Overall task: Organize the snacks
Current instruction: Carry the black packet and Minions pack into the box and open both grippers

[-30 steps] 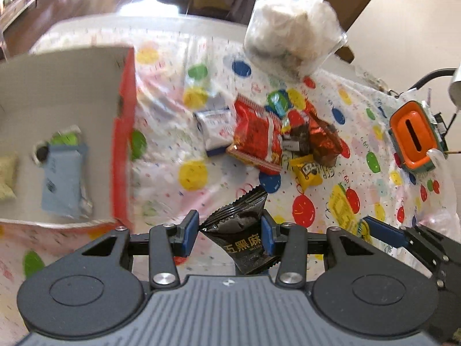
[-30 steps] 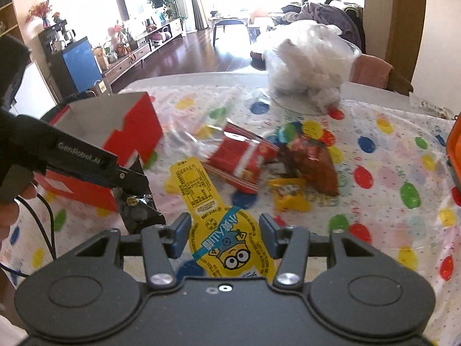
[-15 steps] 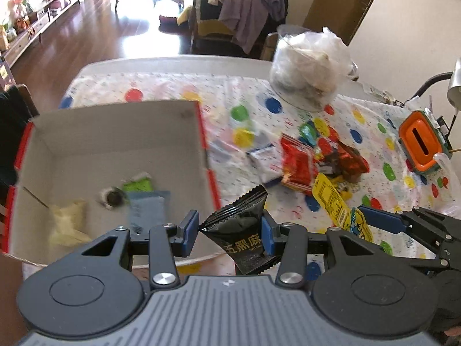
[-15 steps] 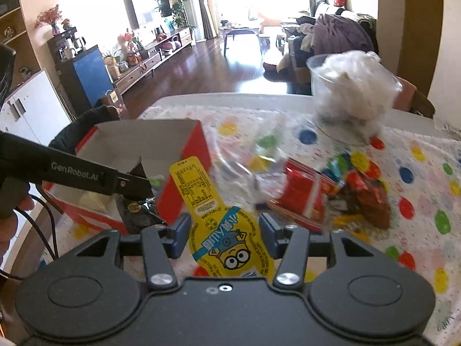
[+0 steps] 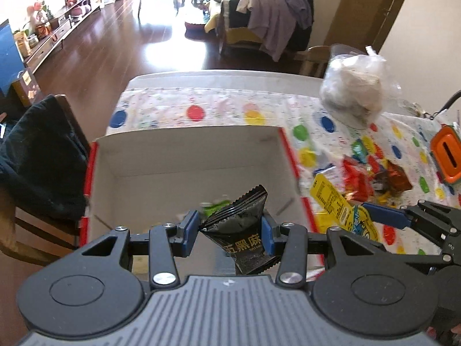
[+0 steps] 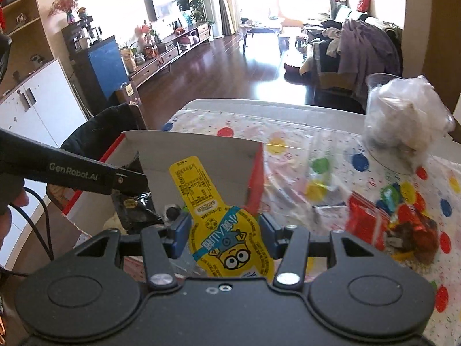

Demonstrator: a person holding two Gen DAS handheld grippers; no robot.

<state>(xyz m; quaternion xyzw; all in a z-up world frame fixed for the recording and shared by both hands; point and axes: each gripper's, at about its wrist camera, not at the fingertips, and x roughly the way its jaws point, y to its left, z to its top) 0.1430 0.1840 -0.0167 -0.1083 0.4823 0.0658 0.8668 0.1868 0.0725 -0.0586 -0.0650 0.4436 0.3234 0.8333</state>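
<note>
Transport step: black packet (image 5: 240, 227) clamped in left gripper (image 5: 229, 230), yellow packet (image 6: 222, 230) in right gripper (image 6: 224, 230), both held over box (image 5: 184, 150); release required next.

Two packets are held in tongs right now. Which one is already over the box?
The black packet in the left tongs: the box interior lies behind it. The yellow packet, in the right tongs, is beside the box's red wall.
</note>
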